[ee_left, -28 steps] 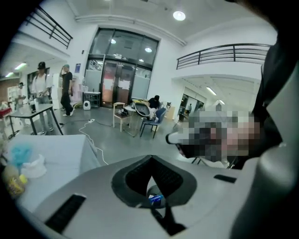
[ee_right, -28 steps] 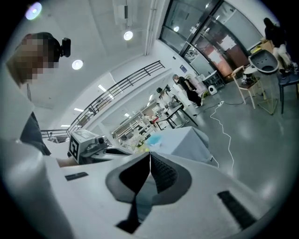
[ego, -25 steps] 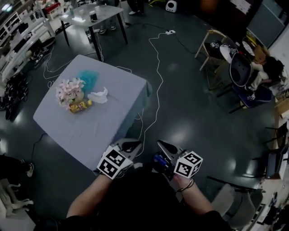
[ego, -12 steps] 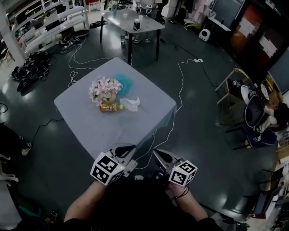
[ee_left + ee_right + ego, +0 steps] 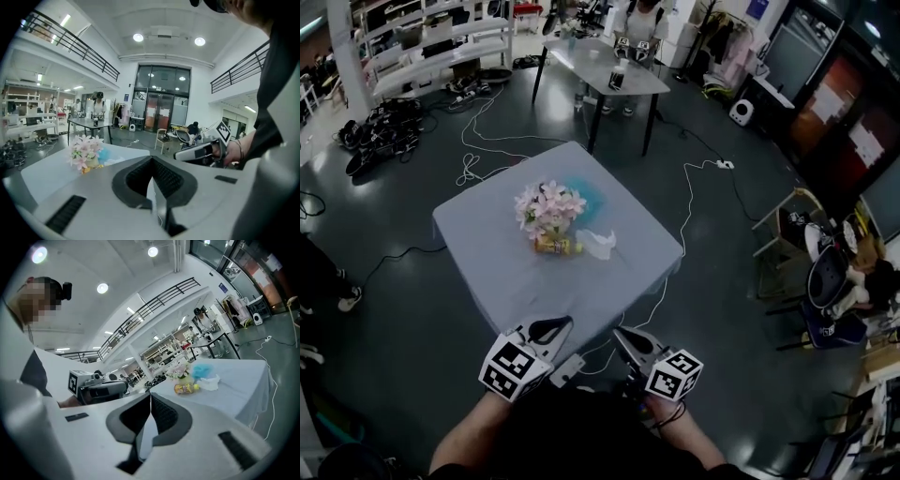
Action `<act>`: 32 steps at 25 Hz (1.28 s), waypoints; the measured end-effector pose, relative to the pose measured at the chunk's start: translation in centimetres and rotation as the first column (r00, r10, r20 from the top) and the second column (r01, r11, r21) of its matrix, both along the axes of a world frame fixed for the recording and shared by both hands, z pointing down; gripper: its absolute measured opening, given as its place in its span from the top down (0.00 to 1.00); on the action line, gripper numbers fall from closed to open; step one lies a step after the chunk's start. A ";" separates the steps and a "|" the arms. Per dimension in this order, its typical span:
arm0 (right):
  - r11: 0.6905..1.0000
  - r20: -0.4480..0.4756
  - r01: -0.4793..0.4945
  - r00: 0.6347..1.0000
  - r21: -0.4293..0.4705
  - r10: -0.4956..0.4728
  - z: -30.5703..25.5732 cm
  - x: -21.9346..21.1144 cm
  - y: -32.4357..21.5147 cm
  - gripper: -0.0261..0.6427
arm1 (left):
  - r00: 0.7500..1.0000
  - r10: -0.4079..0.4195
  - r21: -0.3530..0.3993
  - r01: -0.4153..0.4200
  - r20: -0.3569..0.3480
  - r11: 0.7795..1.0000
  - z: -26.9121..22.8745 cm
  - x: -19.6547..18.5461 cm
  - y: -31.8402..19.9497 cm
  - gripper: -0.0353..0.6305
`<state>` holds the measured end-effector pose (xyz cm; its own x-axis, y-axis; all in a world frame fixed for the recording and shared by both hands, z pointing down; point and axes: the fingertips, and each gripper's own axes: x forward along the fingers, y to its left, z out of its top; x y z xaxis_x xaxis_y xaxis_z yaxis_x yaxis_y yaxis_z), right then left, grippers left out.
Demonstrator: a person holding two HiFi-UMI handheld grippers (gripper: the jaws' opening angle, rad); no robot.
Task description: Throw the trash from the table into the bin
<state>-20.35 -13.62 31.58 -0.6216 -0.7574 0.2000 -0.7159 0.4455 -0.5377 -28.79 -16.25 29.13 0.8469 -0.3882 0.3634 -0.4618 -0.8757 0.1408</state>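
Tablecloth [image 5: 483, 239]: pale grey-blue, plain. Bouquet [image 5: 548, 204]: pink + white. Teal wad [image 5: 591, 195]: solid teal. Packet [image 5: 555, 246]: yellow w/ reddish print. Tissue [image 5: 600, 241]: white. Floor [image 5: 394, 319]: dark grey, glossy. Left gripper [image 5: 547, 329] & right gripper [image 5: 629, 340]: lt grey shells, blk jaw pads, cubes w/ blk-on-white square markers. Person's top [image 5: 581, 427]: black.

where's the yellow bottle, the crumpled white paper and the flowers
yellow bottle [image 5: 556, 247], head view, middle of its body
crumpled white paper [image 5: 600, 240], head view, its middle
flowers [image 5: 548, 202], head view, centre of the blooms
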 end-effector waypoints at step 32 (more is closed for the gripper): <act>0.943 -0.536 0.232 0.778 -0.239 -0.327 14.0 -9.8 -30.0 0.61 | 0.985 -0.167 -0.086 0.163 -0.034 0.983 6.8 -18.3 -21.3 0.93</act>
